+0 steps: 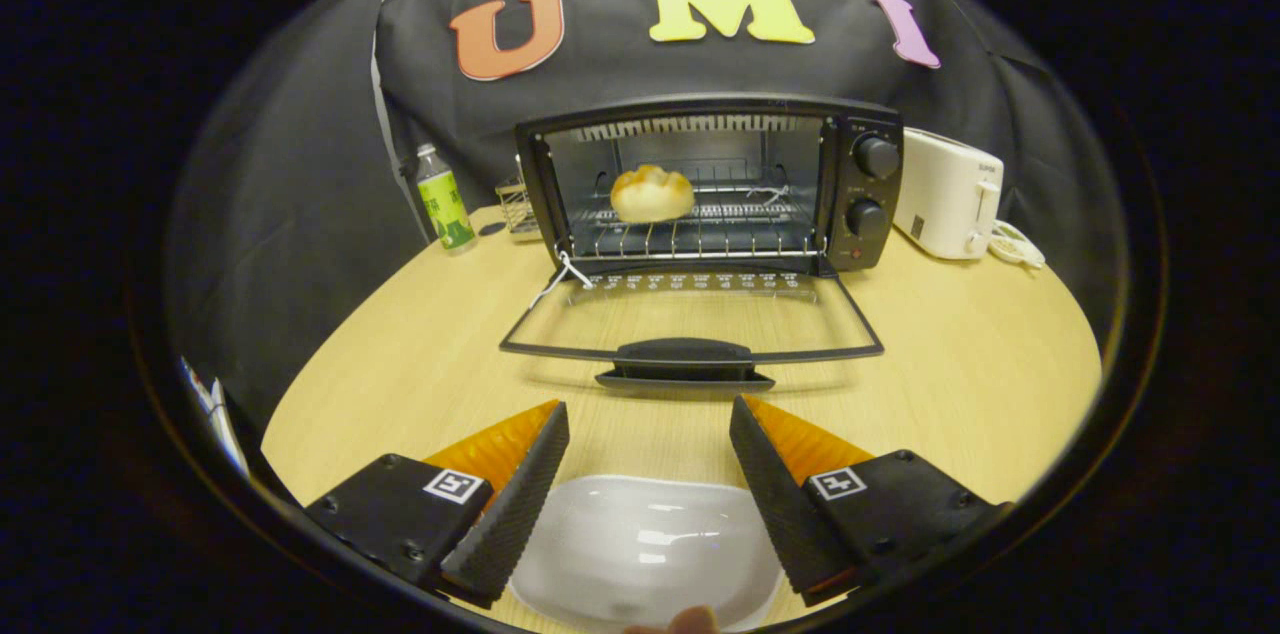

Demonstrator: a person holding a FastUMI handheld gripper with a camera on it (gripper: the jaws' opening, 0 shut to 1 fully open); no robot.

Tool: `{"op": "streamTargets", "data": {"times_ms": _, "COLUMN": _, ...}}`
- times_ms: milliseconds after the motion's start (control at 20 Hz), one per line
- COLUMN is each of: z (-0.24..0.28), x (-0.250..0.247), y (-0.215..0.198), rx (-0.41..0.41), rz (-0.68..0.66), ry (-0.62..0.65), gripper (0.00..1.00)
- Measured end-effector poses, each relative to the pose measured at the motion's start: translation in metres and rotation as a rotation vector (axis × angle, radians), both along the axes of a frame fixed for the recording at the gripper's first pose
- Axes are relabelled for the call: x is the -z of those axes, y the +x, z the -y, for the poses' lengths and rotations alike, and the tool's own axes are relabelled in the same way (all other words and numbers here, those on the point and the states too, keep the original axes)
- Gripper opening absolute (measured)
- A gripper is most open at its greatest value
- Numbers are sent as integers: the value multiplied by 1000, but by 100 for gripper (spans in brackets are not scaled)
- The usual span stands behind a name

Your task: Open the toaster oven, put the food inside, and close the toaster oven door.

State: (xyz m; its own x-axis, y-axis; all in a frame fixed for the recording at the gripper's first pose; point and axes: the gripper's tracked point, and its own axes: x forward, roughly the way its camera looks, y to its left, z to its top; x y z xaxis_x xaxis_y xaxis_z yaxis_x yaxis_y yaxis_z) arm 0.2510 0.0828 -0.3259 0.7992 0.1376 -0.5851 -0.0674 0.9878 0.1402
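A golden bread roll [652, 193] sat on the wire rack inside the black toaster oven [712, 184], its glass door [690, 324] lowered flat; the gripper [648, 429] hung spread and empty above a white dish [640, 554].

Bun [652, 193] on rack inside toaster oven [712, 184], door [690, 319] down, plate [640, 549] between parted fingers [510, 504]

Tool [648, 414]: two wedge fingers, ribbed inner pads, screwed mounts with square coded markers; fingertip, perhaps, below.
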Motion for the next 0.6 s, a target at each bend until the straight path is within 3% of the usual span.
{"op": "streamTargets", "data": {"times_ms": 250, "z": 5, "x": 26, "y": 13, "rx": 5, "rz": -82, "ry": -32, "gripper": 100}}
{"op": "streamTargets", "data": {"times_ms": 600, "z": 6, "x": 19, "y": 23, "rx": 47, "rz": -97, "ry": 13, "gripper": 100}}
